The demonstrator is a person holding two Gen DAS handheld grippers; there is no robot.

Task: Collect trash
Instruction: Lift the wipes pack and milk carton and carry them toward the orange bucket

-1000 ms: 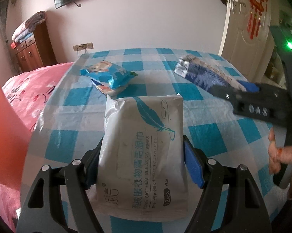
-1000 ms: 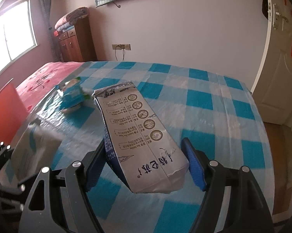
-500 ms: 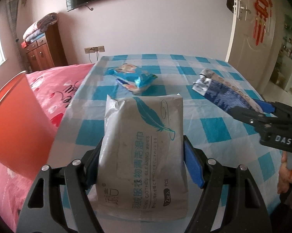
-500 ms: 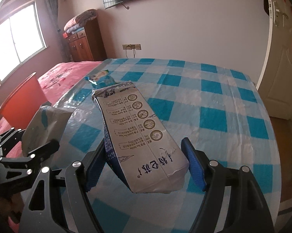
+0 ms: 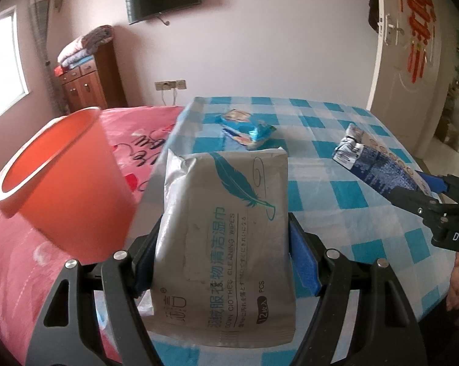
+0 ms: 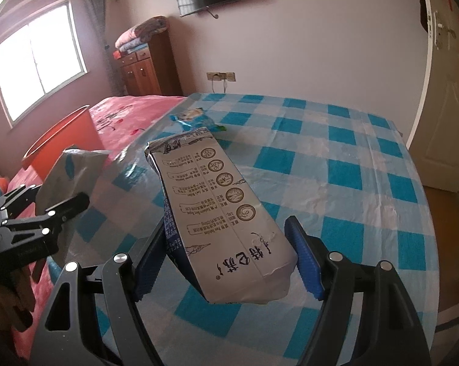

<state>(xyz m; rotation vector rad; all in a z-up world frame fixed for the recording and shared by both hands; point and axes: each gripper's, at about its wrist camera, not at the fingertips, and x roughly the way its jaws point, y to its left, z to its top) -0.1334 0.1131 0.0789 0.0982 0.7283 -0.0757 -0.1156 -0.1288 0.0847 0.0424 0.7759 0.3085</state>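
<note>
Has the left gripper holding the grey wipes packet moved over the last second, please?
Yes. The left gripper, shut on the grey wipes packet, has swung left: the orange plastic bin now fills the view's left, and the blue-checked table sits further right.

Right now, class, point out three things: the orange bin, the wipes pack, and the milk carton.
orange bin (image 5: 77,183), left wrist view, on its outer wall.
wipes pack (image 5: 226,231), left wrist view, middle of its printed face.
milk carton (image 6: 220,210), right wrist view, middle of its top panel.
</note>
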